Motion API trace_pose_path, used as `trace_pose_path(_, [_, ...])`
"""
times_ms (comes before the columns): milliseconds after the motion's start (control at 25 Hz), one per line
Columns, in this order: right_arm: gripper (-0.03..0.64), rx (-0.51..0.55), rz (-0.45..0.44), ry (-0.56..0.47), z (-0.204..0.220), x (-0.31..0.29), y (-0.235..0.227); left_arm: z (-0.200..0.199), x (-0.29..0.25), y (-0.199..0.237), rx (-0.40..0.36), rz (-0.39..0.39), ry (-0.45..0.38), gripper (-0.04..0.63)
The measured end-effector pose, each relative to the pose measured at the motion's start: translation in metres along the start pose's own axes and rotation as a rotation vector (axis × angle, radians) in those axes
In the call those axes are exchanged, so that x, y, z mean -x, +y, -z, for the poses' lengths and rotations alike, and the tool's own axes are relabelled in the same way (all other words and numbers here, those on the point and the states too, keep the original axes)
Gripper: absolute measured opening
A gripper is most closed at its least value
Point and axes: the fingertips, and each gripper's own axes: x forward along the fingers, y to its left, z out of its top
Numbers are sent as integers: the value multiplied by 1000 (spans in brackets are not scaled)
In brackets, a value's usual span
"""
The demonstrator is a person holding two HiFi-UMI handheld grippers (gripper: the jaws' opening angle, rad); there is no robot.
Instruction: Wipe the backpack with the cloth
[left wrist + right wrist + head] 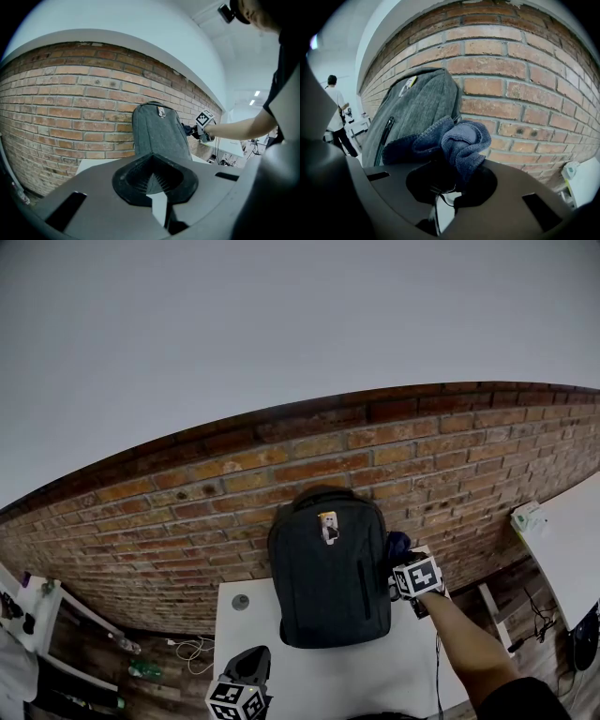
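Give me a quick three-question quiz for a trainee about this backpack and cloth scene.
1. True or false: the backpack lies flat on the table.
2. What sits between the right gripper's jaws? A) a blue cloth B) a bottle C) nothing
3. Which gripper holds nothing?
Key: 1 false, it stands upright against the brick wall. 2 A, the cloth, held against the backpack's side. 3 the left gripper, low over the table.
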Motion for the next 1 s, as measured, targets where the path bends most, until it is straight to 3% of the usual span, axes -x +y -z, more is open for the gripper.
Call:
trace_pose_path(200, [37,-3,2,55,43,-1,16,2,5,-3,3,13,1,-9])
trace_pose_path(1000, [37,-61,11,192,145,8,43,12,12,3,-3,38,13,-9])
